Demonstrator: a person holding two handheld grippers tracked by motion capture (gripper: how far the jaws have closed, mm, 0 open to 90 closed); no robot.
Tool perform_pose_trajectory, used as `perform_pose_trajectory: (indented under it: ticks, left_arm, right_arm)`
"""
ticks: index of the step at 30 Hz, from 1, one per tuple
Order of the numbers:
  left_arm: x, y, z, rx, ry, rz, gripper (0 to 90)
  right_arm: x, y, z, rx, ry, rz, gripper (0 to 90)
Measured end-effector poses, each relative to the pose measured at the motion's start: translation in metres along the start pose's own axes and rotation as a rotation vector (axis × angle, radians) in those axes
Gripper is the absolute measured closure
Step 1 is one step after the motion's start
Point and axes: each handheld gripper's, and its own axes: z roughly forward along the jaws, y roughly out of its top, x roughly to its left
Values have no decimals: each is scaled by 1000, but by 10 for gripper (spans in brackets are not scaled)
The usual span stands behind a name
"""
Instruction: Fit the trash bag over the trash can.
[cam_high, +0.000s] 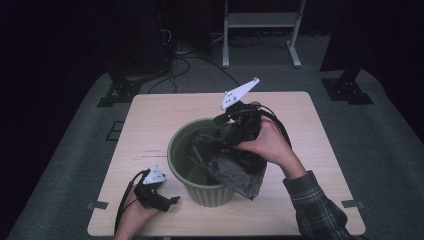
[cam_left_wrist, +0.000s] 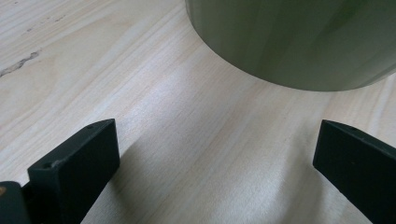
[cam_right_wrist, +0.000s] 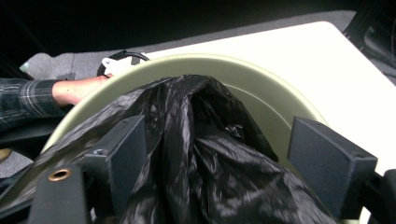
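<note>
High view, middle of the frame: a crumpled black plastic bag (cam_high: 230, 160) lies draped over the right-hand rim of a green bucket (cam_high: 200, 192). Its long axis runs on a slant, from the upper left inside the bucket's mouth down to the lower right, where a loose corner hangs outside the bucket wall just above the table (cam_high: 150, 120). The bunched upper end points toward the top of the frame, under the right gripper (cam_high: 239, 116), which sits at the bucket's far rim just right of centre with its grey three-cornered plate tipped up to the upper right. The hand behind it lies on the bag.

In the right gripper view the bag (cam_right_wrist: 201, 158) rises as a dark ridge from the bottom centre toward the bucket's pale inner wall (cam_right_wrist: 261, 98). The two black jaws stand wide on either side of that ridge; the right one is clear of the plastic, the left one is beside it without pinching, so the bag is released.

At the lower left of the high view the left gripper (cam_high: 167, 202) rests on the table just beside the bucket's base, pointing right. In its own view its jaws are spread apart over bare wood, holding nothing, with the bucket wall (cam_left_wrist: 289, 42) at the upper right.
</note>
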Motion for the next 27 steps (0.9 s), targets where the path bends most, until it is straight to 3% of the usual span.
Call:
perform_pose_trajectory:
  ticks: [11, 18, 22, 27]
  left_arm:
    - [4, 11, -35, -67, 24, -3, 0]
    - [2, 24, -59, -98, 16, 15, 66]
    - [1, 31, -73, -110, -6, 20, 138]
    - [-2, 44, -89, -127, -50, 59, 304]
  right_arm:
    - [-4, -24, -38, -84, -28, 37, 190]
    - [-6, -42, -55, -118, -43, 66, 194]
    - [-7, -51, -62, -136, -54, 81, 195]
    - [-9, -60, -68, -148, -61, 100, 195]
